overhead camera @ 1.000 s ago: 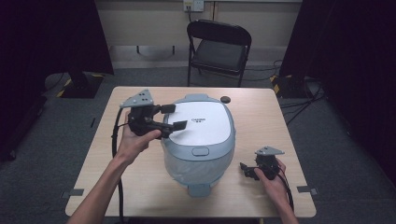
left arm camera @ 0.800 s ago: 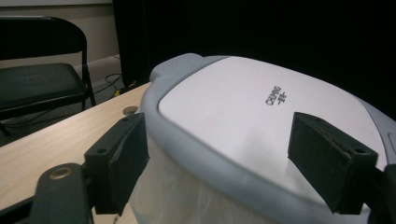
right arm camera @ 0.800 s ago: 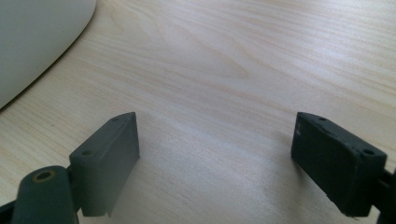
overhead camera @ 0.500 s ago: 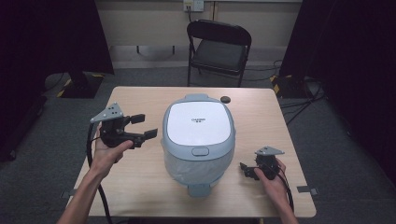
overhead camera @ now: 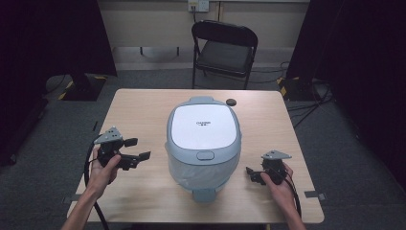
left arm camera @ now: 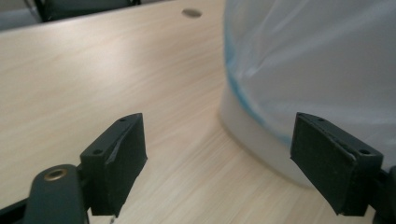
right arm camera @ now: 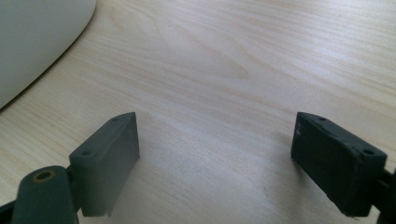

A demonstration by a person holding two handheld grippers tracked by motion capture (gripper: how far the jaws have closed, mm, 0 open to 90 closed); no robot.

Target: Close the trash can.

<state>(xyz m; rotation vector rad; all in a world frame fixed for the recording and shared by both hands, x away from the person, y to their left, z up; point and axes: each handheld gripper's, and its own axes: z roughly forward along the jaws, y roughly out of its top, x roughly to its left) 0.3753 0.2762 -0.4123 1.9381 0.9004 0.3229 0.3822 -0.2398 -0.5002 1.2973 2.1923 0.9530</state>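
A grey-blue lidded bin (overhead camera: 204,139) with a white lid panel and a translucent liner stands in the middle of the wooden table (overhead camera: 139,110). My left gripper (overhead camera: 138,149) is open at the table's left side, jaws pointing at the bin, a short gap away. In the left gripper view the bin (left arm camera: 317,65) with its liner sits just beyond the right jaw. My right gripper (overhead camera: 251,175) is open and low at the front right, close to the bin's base. In the right gripper view the bin's wall (right arm camera: 32,42) shows at upper left. Nothing is between either pair of jaws.
A small dark round object (overhead camera: 231,101) lies on the table behind the bin; it also shows far off (left arm camera: 192,13). A black folding chair (overhead camera: 224,50) stands beyond the table's far edge. Dark curtains flank both sides.
My left gripper has drawn back from above the bin's lid, moving left and toward the table's near side. The right gripper has stayed put.
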